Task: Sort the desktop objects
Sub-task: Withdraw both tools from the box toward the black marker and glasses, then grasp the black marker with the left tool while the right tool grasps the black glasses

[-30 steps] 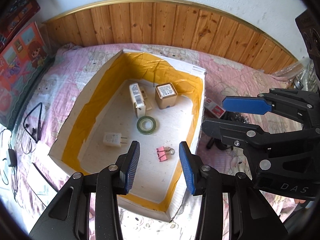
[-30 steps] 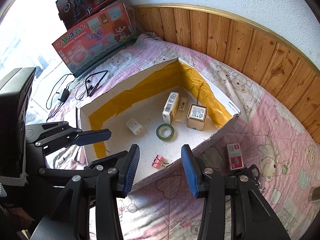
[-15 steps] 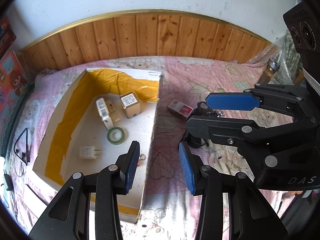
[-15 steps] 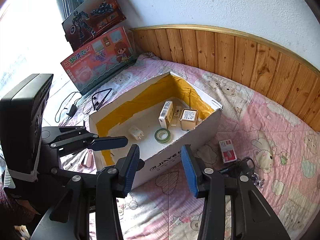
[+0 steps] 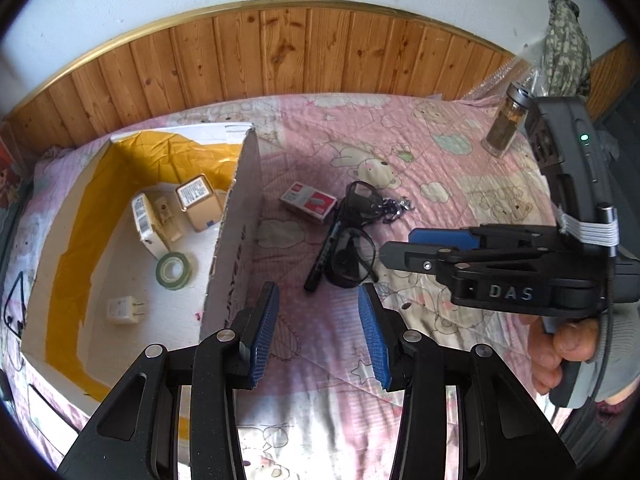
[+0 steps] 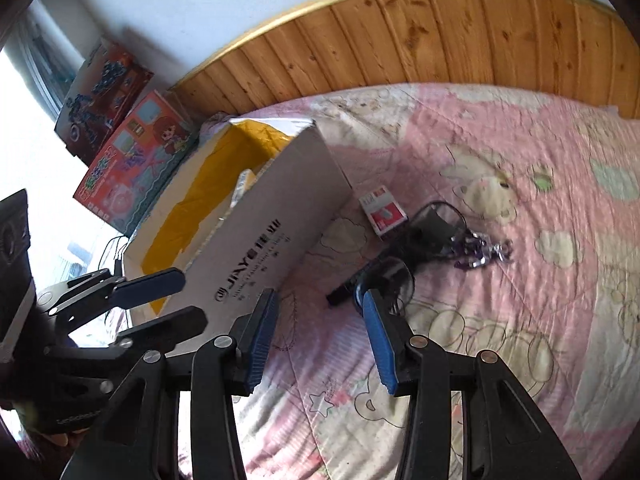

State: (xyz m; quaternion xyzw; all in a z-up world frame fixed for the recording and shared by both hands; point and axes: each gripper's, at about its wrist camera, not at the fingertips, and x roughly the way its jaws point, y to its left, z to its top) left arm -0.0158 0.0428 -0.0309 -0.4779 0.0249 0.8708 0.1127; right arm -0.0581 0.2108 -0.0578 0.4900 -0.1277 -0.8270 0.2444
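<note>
A white cardboard box with yellow tape inside lies on the pink quilt; it also shows in the right wrist view. It holds a green tape roll, a white charger, a gold cube box and a white carton. To its right lie a red-white small box, dark glasses, a black marker and a purple keychain. My left gripper is open and empty above the quilt beside the box. My right gripper is open and empty, near the glasses.
A glass jar stands at the far right by the wooden wall panel. Two toy boxes lean left of the cardboard box. Black cables lie on the far left.
Both grippers swung right, away from over the box interior, toward the glasses, marker and small box on the quilt. Both stayed open and empty.
</note>
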